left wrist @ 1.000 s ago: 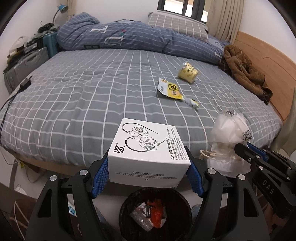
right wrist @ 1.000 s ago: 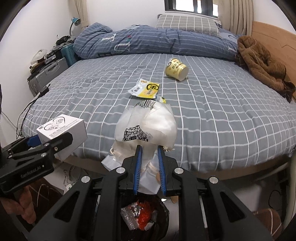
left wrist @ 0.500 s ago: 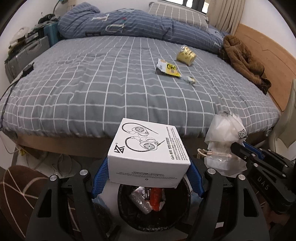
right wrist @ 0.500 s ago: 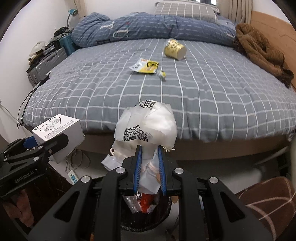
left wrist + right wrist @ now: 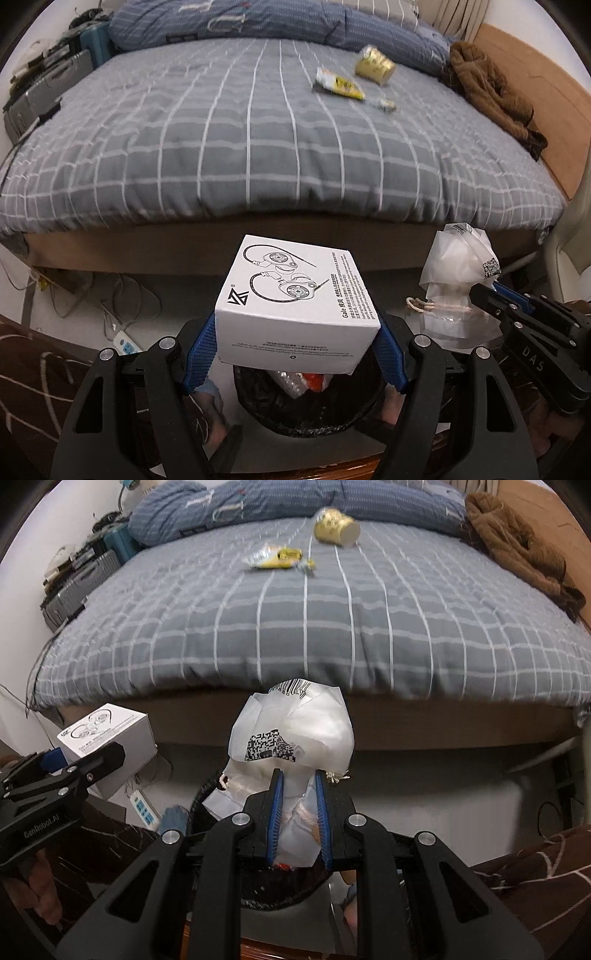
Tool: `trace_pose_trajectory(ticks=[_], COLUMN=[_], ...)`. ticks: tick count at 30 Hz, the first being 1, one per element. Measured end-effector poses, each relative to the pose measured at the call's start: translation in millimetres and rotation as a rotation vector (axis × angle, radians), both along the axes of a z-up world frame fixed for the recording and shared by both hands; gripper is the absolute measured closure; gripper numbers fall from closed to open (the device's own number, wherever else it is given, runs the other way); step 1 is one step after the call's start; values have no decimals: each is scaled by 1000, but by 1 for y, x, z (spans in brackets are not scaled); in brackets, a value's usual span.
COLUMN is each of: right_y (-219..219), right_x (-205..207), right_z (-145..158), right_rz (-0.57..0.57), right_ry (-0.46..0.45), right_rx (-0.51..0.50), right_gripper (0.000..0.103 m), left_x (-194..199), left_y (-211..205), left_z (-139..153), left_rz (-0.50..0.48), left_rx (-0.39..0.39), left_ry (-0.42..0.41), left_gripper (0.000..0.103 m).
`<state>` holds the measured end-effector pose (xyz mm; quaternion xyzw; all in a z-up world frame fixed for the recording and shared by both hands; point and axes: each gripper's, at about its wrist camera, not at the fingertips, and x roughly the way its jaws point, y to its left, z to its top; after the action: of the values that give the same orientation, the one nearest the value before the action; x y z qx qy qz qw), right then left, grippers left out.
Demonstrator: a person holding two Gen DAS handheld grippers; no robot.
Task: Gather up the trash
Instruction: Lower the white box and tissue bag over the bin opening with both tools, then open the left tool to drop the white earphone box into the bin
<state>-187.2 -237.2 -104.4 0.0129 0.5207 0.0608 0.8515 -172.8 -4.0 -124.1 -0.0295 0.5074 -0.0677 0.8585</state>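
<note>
While both grippers pointed down at the floor by the bed [image 5: 258,147], each one had trash in it. The left gripper [image 5: 295,347] squeezed a white box [image 5: 295,306] between its blue pads [image 5: 201,354], one pad on each side of the box. The box had a drawing of earphones on top. It stuck out past the fingertips and hung right over a black bin [image 5: 306,406]. The bin sat below and between the left fingers, and it already had some clear and red trash in it.

The right gripper [image 5: 298,812] was closed tight on a crumpled white bag [image 5: 291,734]. The bag had a black square code and a bar code on it. Most of the bag puffed out ahead of the fingertips, and its lower part was pinched between the blue pads [image 5: 275,819]. The bin [image 5: 221,849] was under these fingers too, partly hidden by the bag.

The two grippers were near each other, side by side. In the right view the box [image 5: 110,734] showed off to the left of the fingers.

Far ahead of the fingers, on the grey checked bed cover, lay a yellow cup [image 5: 336,526] on its side and a yellow wrapper [image 5: 277,557] just beside it. A brown coat [image 5: 487,88] lay at the right edge of the bed.
</note>
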Motion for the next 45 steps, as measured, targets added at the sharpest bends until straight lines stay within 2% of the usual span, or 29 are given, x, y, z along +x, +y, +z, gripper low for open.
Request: trace_pose_trajectory(ticks=[17, 26, 36, 42, 45], right_y=[-3, -23, -53, -52, -41], right_x=[32, 30, 27, 28, 29], right_z=[-73, -86, -95, -99, -100], right_rz=[-37, -80, -154, -154, -147], right_ry=[163, 167, 175, 181, 184], right_rx=[-31, -58, -61, -69, -71], right_gripper=[86, 86, 86, 86, 86], left_x=[38, 50, 56, 56, 57], left_y=[-22, -45, -75, -79, -82], left_z=[-88, -125, -146, -153, -157], left_rz=[-45, -88, -162, -179, -176], left_rx=[50, 57, 66, 59, 100], left_ry=[163, 231, 251, 250, 249], left_gripper=[32, 32, 32, 31, 23])
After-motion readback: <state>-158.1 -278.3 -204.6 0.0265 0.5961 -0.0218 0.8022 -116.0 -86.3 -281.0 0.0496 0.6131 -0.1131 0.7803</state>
